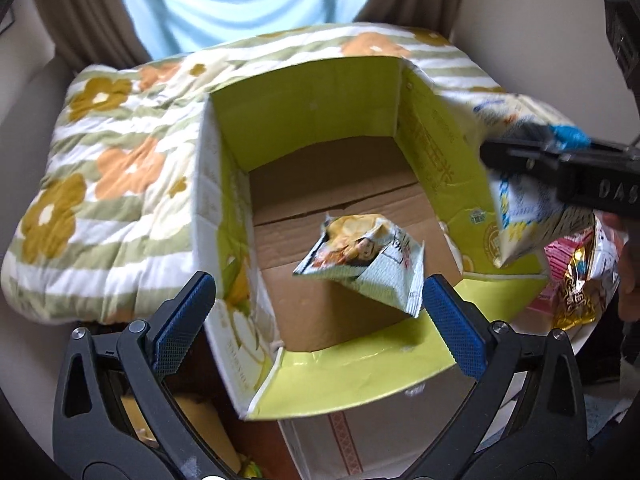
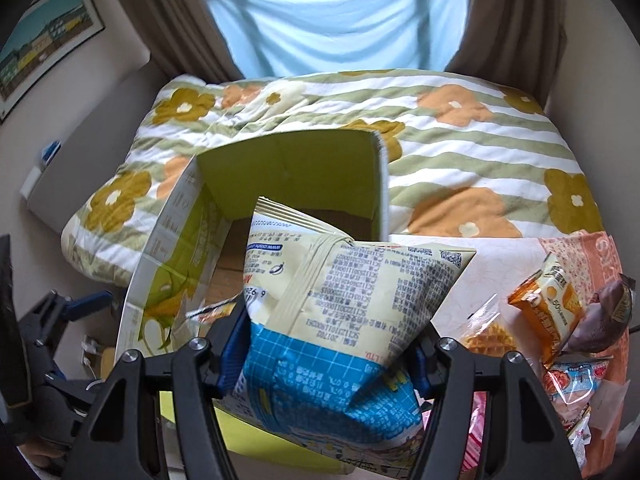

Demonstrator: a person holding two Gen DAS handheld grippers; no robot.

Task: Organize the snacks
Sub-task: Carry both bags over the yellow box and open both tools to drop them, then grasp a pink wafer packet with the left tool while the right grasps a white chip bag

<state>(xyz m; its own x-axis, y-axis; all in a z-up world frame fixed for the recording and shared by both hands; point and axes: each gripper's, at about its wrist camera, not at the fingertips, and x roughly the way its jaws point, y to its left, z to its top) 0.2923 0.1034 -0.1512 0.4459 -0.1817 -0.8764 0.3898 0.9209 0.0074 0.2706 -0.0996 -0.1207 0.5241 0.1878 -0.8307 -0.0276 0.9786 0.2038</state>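
Roughly at the start: one small pack (image 1: 362, 260) sits just ahead of the left gripper (image 1: 316, 312), over the open box (image 1: 304, 136), between the spread blue pads. It looks mid-air or only just let go; I can't tell if it touches the right pad. Left jaws stand wide apart, gripping nothing.

Right gripper (image 2: 320, 354) is clamped on a big bag (image 2: 340, 300), cream and blue with small print on the back, pinched at its lower part. The bag sticks up ahead of the fingers and blocks much of the box (image 2: 288, 168) beyond it. In the left view that bag (image 1: 516, 216) hangs at the right, over the box's right flap, not yet inside.

Box floor is bare cardboard apart from the small pack, so by my read almost nothing is stored yet.

Left to do: the big bag goes in, then the loose snacks to the right of the right gripper — an orange pack (image 2: 548, 308), a waffle pack (image 2: 486, 330), a brown wrapper (image 2: 604, 316), a red-and-blue pack (image 2: 576, 376). Some pink ones (image 1: 568, 256) lie past the box's right flap too.

Quilt (image 2: 460, 148) lies behind the box.
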